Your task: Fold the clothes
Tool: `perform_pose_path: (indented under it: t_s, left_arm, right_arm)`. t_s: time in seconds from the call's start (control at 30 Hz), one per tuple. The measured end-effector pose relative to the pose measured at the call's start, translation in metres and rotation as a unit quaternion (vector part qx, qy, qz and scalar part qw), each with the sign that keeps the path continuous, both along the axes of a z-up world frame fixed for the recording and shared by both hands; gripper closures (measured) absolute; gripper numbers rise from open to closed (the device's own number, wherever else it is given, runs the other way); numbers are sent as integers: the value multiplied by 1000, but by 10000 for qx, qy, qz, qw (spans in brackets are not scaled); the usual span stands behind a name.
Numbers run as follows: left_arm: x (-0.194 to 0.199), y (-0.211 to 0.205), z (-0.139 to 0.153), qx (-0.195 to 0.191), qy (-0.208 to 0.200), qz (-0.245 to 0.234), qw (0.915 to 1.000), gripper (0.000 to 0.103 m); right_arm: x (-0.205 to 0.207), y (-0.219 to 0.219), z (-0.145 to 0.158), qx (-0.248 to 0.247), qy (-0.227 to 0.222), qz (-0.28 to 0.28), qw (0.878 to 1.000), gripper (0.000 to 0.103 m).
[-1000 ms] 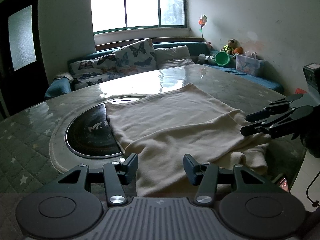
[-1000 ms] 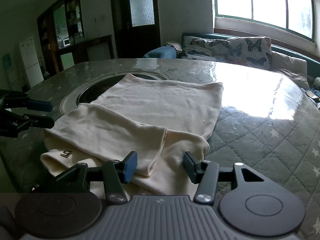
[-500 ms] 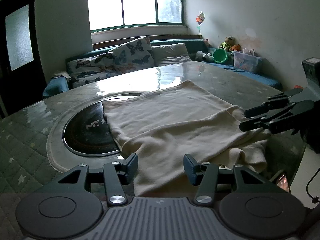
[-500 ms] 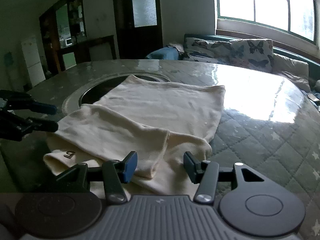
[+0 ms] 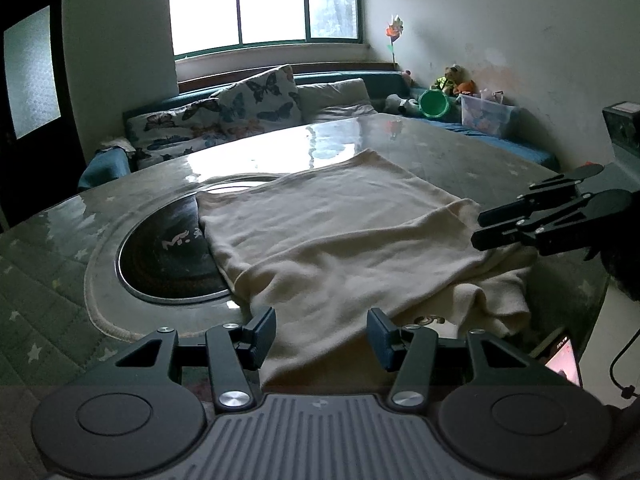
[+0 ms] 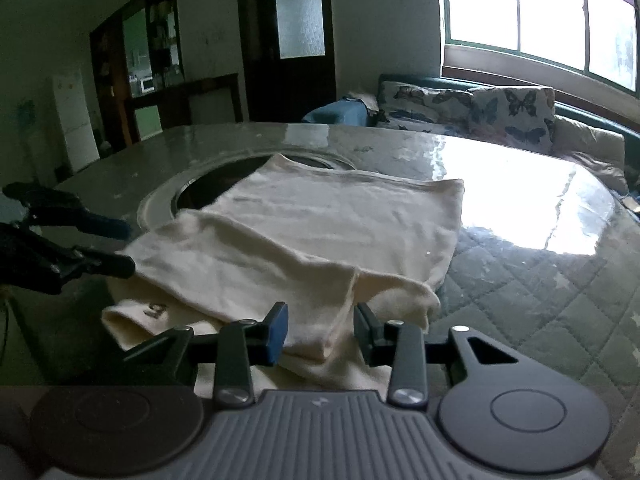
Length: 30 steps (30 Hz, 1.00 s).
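Left wrist view: the cream garment point(image 5: 320, 240) is seen spread on the counter point(image 5: 460, 148), partly folded, its far part lying flat over the round dark inset point(image 5: 168, 256) and its near part bunched toward the counter's near edge. The left tool point(image 5: 321, 334) is held with its jaws apart, released, and the near hem of the garment lies between them and just ahead; no pad is seen pressing on cloth. In the right wrist view the right tool point(image 6: 320, 334) is seen with its jaws closing, and the folded near corner of the garment point(image 6: 312, 240) sits between them, though contact by the pads cannot be confirmed, so nothing is judged to be held yet. The garment's long axis runs away from both tools toward the window side, so the coming fold is judged to depend on the near edge being taken at two points and carried forward along that axis. Each tool is placed at its own near corner, the right being the more advanced toward a hold. A small printed mark point(image 6: 155, 309) is visible on the lower layer near the left corner.
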State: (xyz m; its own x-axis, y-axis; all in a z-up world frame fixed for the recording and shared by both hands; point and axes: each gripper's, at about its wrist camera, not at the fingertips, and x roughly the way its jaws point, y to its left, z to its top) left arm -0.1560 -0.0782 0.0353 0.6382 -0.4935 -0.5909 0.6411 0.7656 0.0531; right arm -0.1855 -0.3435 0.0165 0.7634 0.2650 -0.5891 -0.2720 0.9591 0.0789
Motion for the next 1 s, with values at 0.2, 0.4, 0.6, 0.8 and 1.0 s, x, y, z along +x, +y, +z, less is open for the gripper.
perform_pose_path:
  t_s: [0.2, 0.4, 0.6, 0.8, 1.0]
  left_arm:
    - [3, 2, 5, -64, -22, 46, 10000, 49]
    - [17, 3, 6, -126, 95, 129, 9998, 49]
    - [32, -6, 10, -227, 126, 17, 9997, 49]
    - [44, -19, 6, -313, 282, -228, 9989, 49]
    - [68, -24, -6, -423, 649, -208, 9968, 49]
  right_arm:
    - [24, -3, -5, 276, 167, -200, 9993, 67]
    - [41, -3, -11, 355, 317, -353, 9982, 66]
    - [38, 0, -9, 274, 209, -389, 9986, 93]
    - [28, 3, 0, 32, -46, -489, 9988, 96]
    - [24, 5, -1, -35, -65, -507, 9987, 96]
